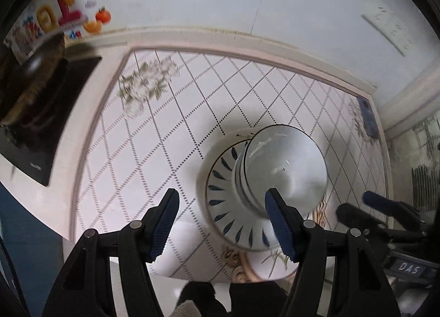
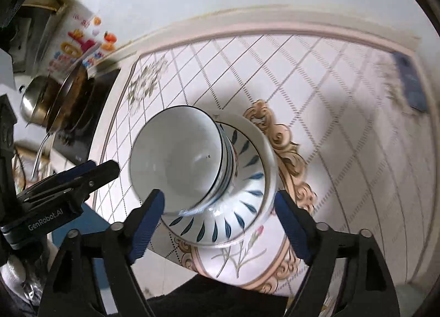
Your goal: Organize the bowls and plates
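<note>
The stacked bowls (image 2: 198, 168) sit on the floral plate (image 2: 242, 256) on the worktop (image 2: 330, 97), directly ahead between the right claw's (image 2: 220, 223) spread jaws; the left claw (image 1: 222, 223), also spread, flanks them.

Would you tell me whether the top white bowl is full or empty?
Empty: the white bowl shows only its bare glazed inside in both views, and it sits in the blue-leaf bowl.

I see a white bowl (image 2: 176, 157) with a thin dark rim nested upright in a wider bowl with blue leaf strokes (image 2: 247, 196), which sits on a floral plate (image 2: 239, 259). The stack lies just ahead of my right tongs (image 2: 220, 223), between their spread tips, and ahead-right of my left tongs (image 1: 222, 223).
</note>
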